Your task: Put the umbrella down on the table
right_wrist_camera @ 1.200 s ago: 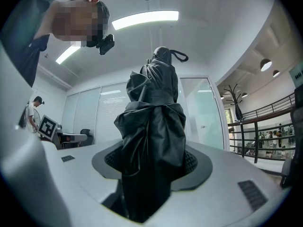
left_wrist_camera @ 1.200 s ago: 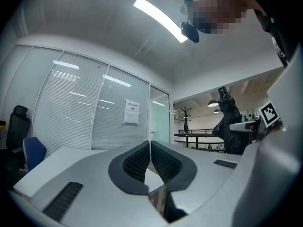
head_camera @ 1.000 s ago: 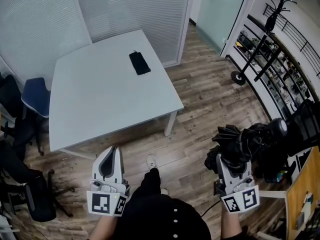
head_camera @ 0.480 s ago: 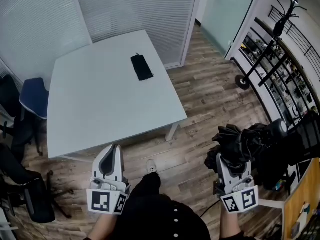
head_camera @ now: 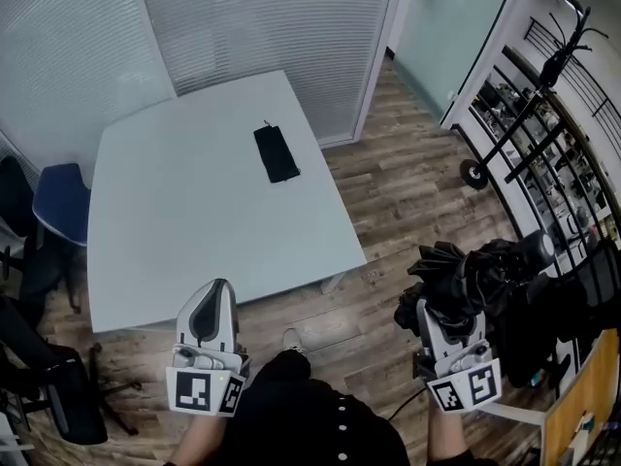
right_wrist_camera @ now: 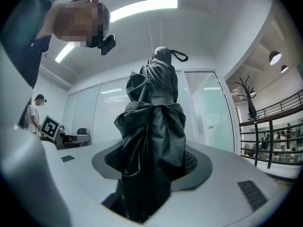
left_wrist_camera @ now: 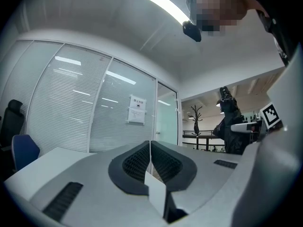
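- The umbrella is a black folding one, collapsed but not strapped tight. It hangs in the air off the tabletop, well apart from its near right corner and above the wooden floor.
- The right tool is clamped on it. In the right gripper view the jaws stand part-way apart with the bunched cloth filling the gap between the pads.
- The left tool holds nothing. Its jaws are pressed together, just off the tabletop's near edge.
- Handling, as I judge it: light, with a stiff shaft and ribs inside and loose, slick cloth outside. The folds give under the pads — a grip on cloth alone could slide or twist.
- The best hold looks like the one it has, round the thick middle, where the pads squeeze through the cloth onto the ribs.
- The knob end with its loop points away from the tool, so that end would likely reach the tabletop first.
- A flat black item lies toward the tabletop's far side. The near half is bare — a good place for the umbrella.
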`<state>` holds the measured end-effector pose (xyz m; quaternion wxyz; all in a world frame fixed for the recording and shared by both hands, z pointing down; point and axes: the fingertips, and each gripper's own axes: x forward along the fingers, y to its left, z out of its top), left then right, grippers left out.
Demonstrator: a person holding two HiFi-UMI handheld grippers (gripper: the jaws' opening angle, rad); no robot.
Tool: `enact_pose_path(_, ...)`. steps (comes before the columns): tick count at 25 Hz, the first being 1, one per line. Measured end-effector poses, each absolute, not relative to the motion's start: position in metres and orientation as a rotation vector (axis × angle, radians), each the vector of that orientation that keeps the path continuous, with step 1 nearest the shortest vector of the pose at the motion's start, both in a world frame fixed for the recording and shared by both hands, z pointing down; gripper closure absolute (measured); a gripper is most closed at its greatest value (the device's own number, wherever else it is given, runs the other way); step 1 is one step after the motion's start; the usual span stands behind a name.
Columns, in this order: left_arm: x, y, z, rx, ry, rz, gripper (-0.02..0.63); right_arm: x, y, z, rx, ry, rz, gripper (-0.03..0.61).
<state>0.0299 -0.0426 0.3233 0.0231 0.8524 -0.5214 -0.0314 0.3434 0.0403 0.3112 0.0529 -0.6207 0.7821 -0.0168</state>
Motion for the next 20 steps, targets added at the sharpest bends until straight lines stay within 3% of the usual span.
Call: enact_pose_path(20,0.006,-0.148,0.306,2.583,-1.718,-0.080,0.591,0.311,-0.092,0.290,-1.684,2.515,-0.021,0.313)
